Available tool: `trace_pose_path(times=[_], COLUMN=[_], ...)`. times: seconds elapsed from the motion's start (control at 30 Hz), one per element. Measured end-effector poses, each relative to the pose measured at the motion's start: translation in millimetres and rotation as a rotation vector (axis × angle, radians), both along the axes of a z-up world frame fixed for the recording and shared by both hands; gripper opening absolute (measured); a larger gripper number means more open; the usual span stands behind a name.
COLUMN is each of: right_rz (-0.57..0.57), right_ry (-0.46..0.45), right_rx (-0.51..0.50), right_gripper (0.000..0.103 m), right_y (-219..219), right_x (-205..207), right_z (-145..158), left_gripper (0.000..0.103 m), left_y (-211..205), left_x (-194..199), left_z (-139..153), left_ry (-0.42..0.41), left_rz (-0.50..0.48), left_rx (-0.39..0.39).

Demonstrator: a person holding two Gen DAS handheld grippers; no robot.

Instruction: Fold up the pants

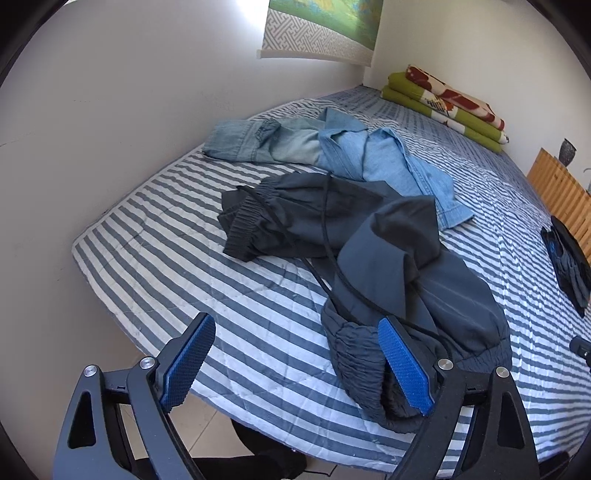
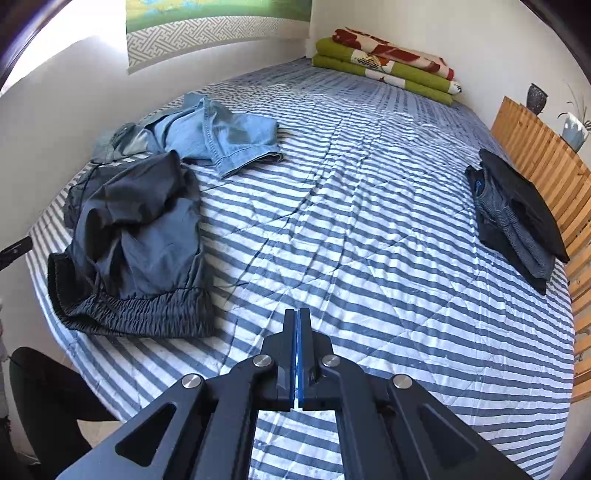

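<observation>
Now the dark grey pants (image 1: 391, 258) lie crumpled on the striped quilt (image 1: 184, 266), near the bed's front corner on the wall side. They are not spread flat: the cloth is bunched and folded over itself, so a clean long axis is hard to give. In the left wrist view the heap runs roughly from the elastic waistband (image 1: 247, 218), farther from the bed edge, toward a gathered cuff (image 1: 354, 362) that lies at the front edge of the bed. A thin black drawstring (image 1: 328, 229) goes loosely across the fabric.

The left gripper (image 1: 299, 365) stands over the bed edge with its jaws wide apart and nothing between them; its right blue pad (image 1: 404, 365) is just in front of the gathered cuff, but I cannot tell if it touches. The right gripper (image 2: 297, 350) is over the bare quilt, well apart from the pants, and its jaws are together with nothing in them.

Behind the pants lie light blue jeans (image 1: 332, 147), also crumpled, and the two garments touch. On the far side of the bed a folded dark stack (image 2: 517, 218) lies beside a wooden slatted rail (image 2: 546, 162). At the far end rests a folded green and red blanket (image 2: 388, 62). A white wall (image 1: 110, 110) runs along the bed, with a hanging scroll (image 2: 218, 26) on it, and a dark vase (image 2: 536, 98) stands behind the rail.
</observation>
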State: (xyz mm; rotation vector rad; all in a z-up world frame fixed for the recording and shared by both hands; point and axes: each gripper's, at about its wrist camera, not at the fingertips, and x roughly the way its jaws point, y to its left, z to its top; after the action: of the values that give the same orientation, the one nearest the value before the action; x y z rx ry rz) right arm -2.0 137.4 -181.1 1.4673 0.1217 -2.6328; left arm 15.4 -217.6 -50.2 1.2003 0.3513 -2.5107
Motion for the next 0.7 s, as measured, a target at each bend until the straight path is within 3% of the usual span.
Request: trace_pose_path(times=[0.1, 0.17, 0.23, 0.4, 0.57, 0.7], right_rz=[0.070, 0.139, 0.203, 0.213, 0.046, -0.025], right_ry=[-0.013, -0.024, -0.040, -0.065, -0.114, -0.199], right_rx=[-0.042, -0.075, -0.115, -0.067, -0.050, -0.106], right_gripper=[0.008, 0.033, 0.051, 0.053, 0.056, 0.059], right_y=[-22, -42, -65, -105, -82, -60], right_x=[8, 11, 11, -4, -30, -40], right_z=[-3, -6, -12, -36, -62, -82], left_gripper=[0.087, 0.087, 0.087, 0.087, 0.089, 0.089], left_y=[5, 1, 0, 0, -1, 0], left_x=[-2, -1, -2, -17, -43, -56], left_z=[-8, -10, -12, -12, -27, -51], left_ry=[-0.024, -0.028, -0.036, -0.057, -0.092, -0.135], left_rz=[-0.005, 0.003, 0.004, -0.047, -0.098, -0.105], left_rx=[0.002, 0.031, 0.036, 0.025, 0.064, 0.114])
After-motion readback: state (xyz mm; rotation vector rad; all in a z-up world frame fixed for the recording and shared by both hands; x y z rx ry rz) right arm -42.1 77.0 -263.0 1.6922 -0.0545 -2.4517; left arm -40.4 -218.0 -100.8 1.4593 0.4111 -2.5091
